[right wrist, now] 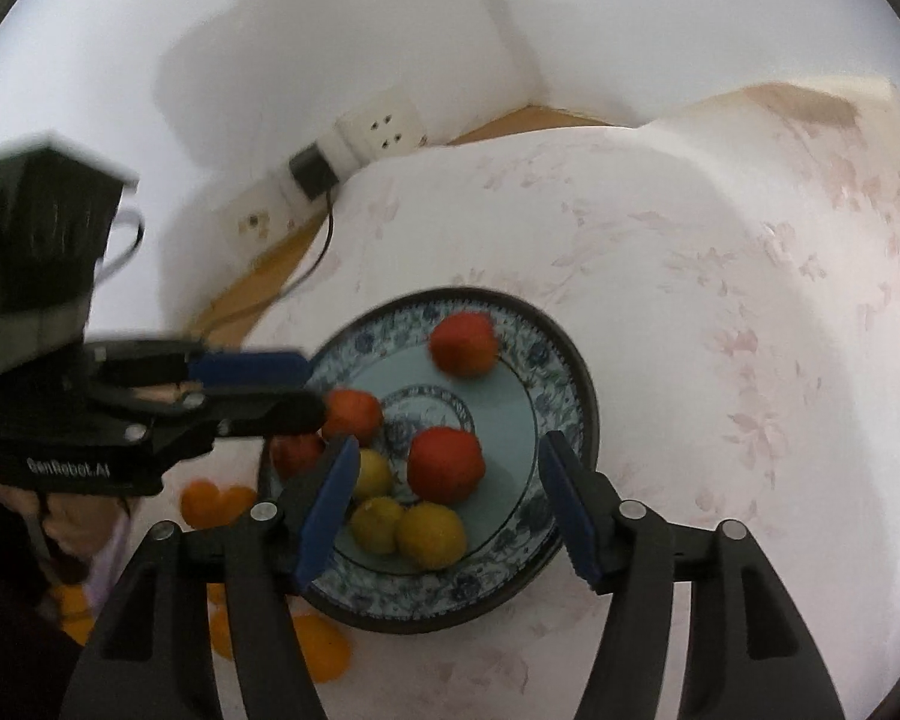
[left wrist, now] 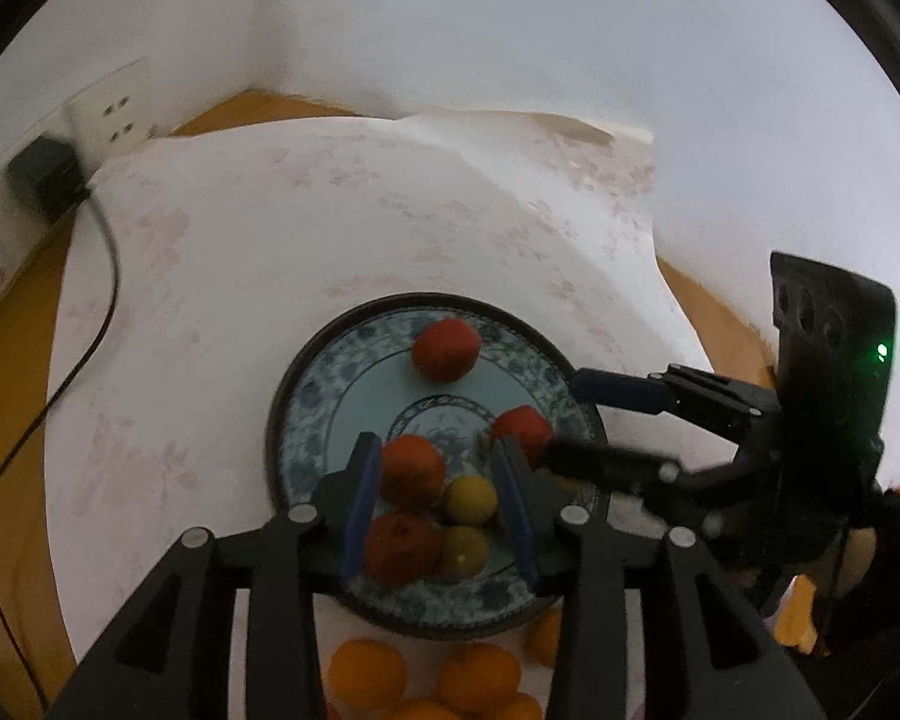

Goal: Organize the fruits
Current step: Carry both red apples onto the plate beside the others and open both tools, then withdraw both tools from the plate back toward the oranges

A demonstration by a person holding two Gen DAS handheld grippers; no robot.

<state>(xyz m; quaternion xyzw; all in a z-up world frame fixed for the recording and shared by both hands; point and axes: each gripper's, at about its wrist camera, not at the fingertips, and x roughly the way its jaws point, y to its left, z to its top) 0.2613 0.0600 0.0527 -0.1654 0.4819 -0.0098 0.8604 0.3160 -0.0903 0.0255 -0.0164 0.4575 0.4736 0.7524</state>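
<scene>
White cloth (right wrist: 720, 312) with a faint pink floral print over a wooden table (left wrist: 6, 396). Round glazed plate (right wrist: 546, 516), blue-and-white pattern, dark rim, holds round red fruits (right wrist: 445, 463) and smaller yellow ones (right wrist: 431, 535); oranges (left wrist: 367, 673) lie on the cloth beside it. Right gripper (right wrist: 447, 507) parted wide over the plate, gripping nothing. Left gripper (left wrist: 438, 495) narrower, straddling fruit without pressing. White "GenRobot.AI" lettering on the left gripper's body.

Left gripper (left wrist: 441, 489) tilted steeply down, blue-padded fingers (left wrist: 363, 504) parted narrowly, pads clear of anything between them. Right gripper (right wrist: 450, 501) angled down, fingers (right wrist: 330, 504) spread wider, nothing pressed between pads. Each gripper reaches in from other's side, fingertips near each other. Hand (right wrist: 60, 516) behind left gripper, partly hidden.
</scene>
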